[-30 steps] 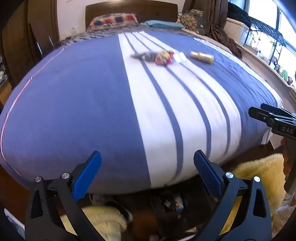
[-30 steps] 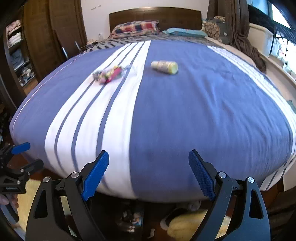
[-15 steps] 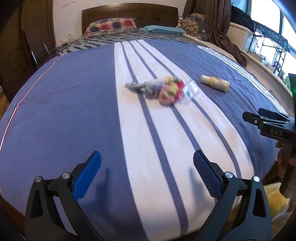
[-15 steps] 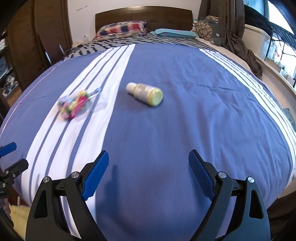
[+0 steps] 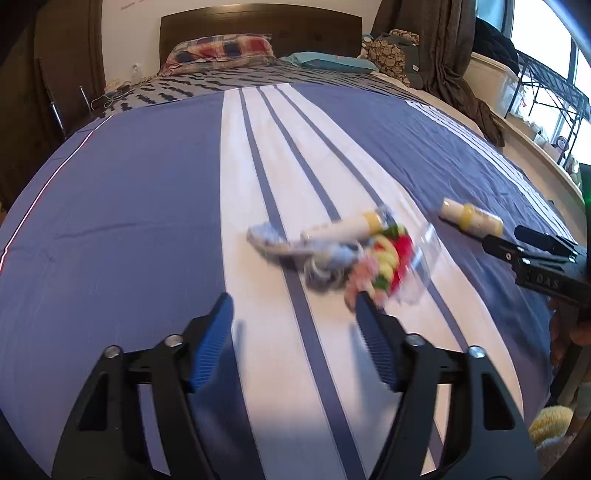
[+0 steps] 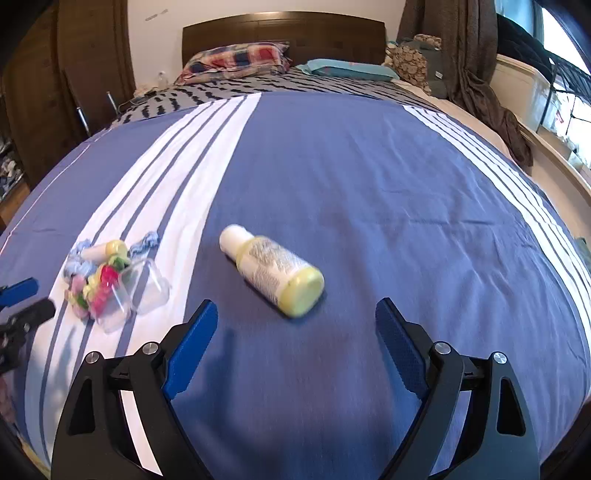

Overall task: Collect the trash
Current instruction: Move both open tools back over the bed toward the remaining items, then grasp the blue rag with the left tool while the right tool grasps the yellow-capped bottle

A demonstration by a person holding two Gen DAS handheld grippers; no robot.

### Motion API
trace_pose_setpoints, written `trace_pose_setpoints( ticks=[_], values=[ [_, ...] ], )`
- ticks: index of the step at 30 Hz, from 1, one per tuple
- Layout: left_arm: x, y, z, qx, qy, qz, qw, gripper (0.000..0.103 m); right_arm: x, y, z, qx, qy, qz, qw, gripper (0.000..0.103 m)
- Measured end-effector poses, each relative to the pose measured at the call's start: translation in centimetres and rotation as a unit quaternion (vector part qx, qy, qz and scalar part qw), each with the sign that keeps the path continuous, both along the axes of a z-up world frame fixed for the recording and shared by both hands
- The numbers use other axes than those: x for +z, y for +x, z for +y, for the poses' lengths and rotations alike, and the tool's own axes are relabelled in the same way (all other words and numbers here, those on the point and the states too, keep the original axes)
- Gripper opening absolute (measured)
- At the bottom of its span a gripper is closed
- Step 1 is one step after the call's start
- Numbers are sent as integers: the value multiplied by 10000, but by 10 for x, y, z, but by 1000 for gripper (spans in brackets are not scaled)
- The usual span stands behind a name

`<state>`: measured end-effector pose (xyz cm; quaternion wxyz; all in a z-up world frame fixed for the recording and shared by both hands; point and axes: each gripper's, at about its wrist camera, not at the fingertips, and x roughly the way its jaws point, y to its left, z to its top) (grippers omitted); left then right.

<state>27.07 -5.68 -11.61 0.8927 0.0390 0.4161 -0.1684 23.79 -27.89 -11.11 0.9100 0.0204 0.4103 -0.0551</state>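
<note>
A pile of trash lies on the blue and white striped bedspread (image 5: 129,221): a clear plastic container with colourful bits (image 5: 388,266), a blue-grey rag (image 5: 273,242) and a small white tube (image 5: 340,230). My left gripper (image 5: 293,306) is open, just short of the pile. A yellow lotion bottle (image 6: 273,271) lies on its side on the blue part. My right gripper (image 6: 295,314) is open, just short of the bottle. The pile also shows in the right wrist view (image 6: 110,280), and the bottle in the left wrist view (image 5: 471,219).
Pillows (image 6: 236,59) and a wooden headboard (image 6: 284,29) stand at the far end. A brown cloth (image 6: 491,107) hangs at the bed's right side, below a window shelf. A wardrobe (image 5: 66,66) stands at the left.
Both grippers have moved forward over the bed towards the trash. The pile and the bottle now lie just ahead of the fingertips. Both stay open.
</note>
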Motion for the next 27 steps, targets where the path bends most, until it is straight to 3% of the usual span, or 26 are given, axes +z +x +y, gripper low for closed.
trace_pose_setpoints(
  ticks=[6, 9, 11, 12, 14, 18, 20, 27],
  values=[
    [-3, 18, -13, -195, 81, 3, 9998, 48, -3, 17, 5, 183, -121, 61, 9997, 82],
    [-9, 26, -22, -319, 165, 40, 9993, 38, -8, 27, 7, 268, -106, 167, 9994, 79],
    [-11, 30, -25, -372, 188, 97, 9991, 25, -12, 32, 8, 359, -71, 260, 9990, 70],
    [-13, 32, -27, -391, 194, 122, 9990, 23, -13, 34, 8, 384, -53, 288, 9988, 68],
    [-15, 34, -28, -406, 205, 120, 9989, 22, -14, 35, 9, 389, -45, 290, 9988, 54],
    [-11, 31, -25, -419, 151, 71, 9990, 16, -11, 31, 11, 446, 11, 232, 9987, 52],
    [-5, 26, -21, -375, 130, 9, 9992, 16, -7, 25, 14, 478, 29, 192, 9987, 42],
    [27, -8, -4, -264, 103, -286, 9992, 15, 20, -11, 28, 594, 25, -94, 9982, 35]
  ],
)
